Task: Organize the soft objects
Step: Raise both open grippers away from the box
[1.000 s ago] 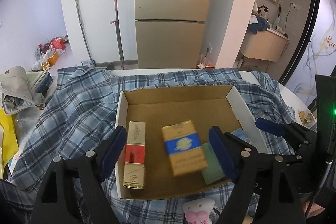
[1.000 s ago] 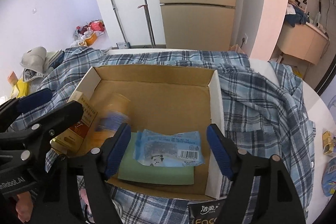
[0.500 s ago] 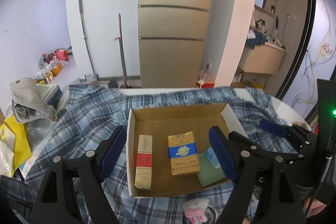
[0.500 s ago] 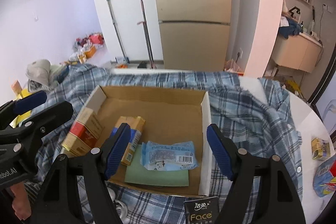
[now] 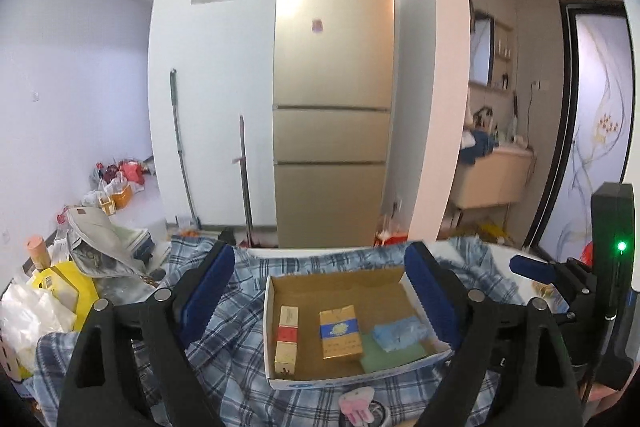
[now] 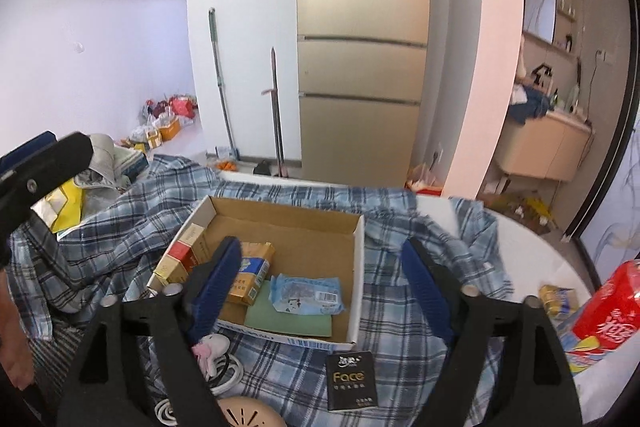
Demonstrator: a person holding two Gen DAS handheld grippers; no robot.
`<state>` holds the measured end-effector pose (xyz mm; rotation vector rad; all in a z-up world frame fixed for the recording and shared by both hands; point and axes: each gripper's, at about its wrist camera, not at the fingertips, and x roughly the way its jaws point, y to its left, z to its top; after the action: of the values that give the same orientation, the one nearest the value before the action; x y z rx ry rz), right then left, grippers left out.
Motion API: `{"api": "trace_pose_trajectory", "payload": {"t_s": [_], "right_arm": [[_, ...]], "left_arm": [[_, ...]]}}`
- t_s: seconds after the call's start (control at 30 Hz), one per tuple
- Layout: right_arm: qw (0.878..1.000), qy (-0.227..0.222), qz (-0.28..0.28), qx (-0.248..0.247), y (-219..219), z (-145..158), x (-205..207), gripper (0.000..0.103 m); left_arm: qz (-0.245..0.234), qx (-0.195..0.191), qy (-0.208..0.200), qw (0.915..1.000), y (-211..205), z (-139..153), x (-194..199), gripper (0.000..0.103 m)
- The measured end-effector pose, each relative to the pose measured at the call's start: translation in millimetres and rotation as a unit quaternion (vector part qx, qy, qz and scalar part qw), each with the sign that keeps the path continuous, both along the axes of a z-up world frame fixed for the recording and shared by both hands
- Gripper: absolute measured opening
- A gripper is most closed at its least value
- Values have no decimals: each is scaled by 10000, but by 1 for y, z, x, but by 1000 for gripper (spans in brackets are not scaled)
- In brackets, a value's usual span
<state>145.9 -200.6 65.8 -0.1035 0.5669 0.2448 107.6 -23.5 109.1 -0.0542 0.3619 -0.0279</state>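
Note:
A shallow cardboard box [image 5: 338,277] [image 6: 360,239] rests on a blue plaid shirt [image 5: 236,311] [image 6: 132,219]. Inside lie a red and cream pack [image 5: 287,339] [image 6: 182,253], a gold pack with a blue band [image 5: 340,333] [image 6: 250,277], a green flat pack [image 5: 394,355] [image 6: 288,315] and a light blue tissue pack [image 5: 400,331] [image 6: 306,293] on top of it. My left gripper [image 5: 320,279] hangs above and short of the box, its jaws opening with nothing between them. My right gripper [image 6: 322,275] is likewise raised, jaws opening and empty.
A black "Face" tissue pack [image 6: 351,379], a pink plush toy [image 5: 356,401] [image 6: 210,345] and a white cable [image 6: 224,375] lie in front of the box. A red pack [image 6: 608,311] and a small yellow pack [image 6: 558,301] sit at right. Bags [image 5: 48,291] pile at left.
Both grippers have risen and drawn back from the box, so it looks smaller and lower. Both pairs of jaws stand wider. The gold pack came to rest flat in the box.

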Motion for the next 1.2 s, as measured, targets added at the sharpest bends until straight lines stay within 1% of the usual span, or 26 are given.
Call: {"api": "trace_pose_trajectory", "payload": {"t_s": [0.07, 0.1, 0.13, 0.17, 0.2, 0.3, 0.43, 0.47, 0.6, 0.7, 0.83, 1.03, 1.1, 1.2], "right_arm": [[9999, -107, 45, -34, -3, 2, -9, 86], [9998, -180, 51, -31, -6, 3, -14, 89], [9997, -259, 38, -14, -9, 3, -19, 92], [9993, -375, 19, 19, -11, 3, -25, 98], [9986, -527, -8, 58, -14, 3, -31, 102], [9961, -867, -105, 87, -23, 2, -44, 102], [9949, -993, 68, 159, -29, -3, -56, 102], [9945, -1025, 83, 199, -31, -5, -59, 102], [9942, -1025, 48, 310, -35, -14, -63, 102], [9937, -1104, -37, 215, -36, -24, -65, 99], [9940, -1087, -67, 118, -36, -40, -66, 98], [9955, -928, -134, 108, -38, -60, -62, 98], [9957, -906, -183, 43, -38, -66, -60, 99], [9960, -855, -221, 141, -42, -66, -59, 99]], "left_arm": [[-104, -139, -88, 9998, 2, 3, -10, 90], [-160, -202, -136, 9996, 3, 4, -15, 91], [-179, -240, -190, 9994, 3, 4, -19, 99], [-194, -258, -274, 9991, 3, 4, -24, 103], [-206, -242, -367, 9988, 3, 3, -30, 103], [-248, -85, -595, 9979, -1, -1, -45, 103], [-378, -10, -650, 9972, -6, -11, -57, 103], [-479, 10, -662, 9967, -8, -14, -59, 103], [-612, 50, -750, 9953, -15, -30, -60, 103], [-575, 19, -799, 9951, -15, -44, -63, 103], [-518, -60, -841, 9951, -16, -62, -63, 103], [-587, 241, -796, 9948, -23, -88, -59, 103], [-613, 444, -771, 9941, -29, -99, -58, 103], [-655, 641, -675, 9935, -37, -108, -55, 103]]}}
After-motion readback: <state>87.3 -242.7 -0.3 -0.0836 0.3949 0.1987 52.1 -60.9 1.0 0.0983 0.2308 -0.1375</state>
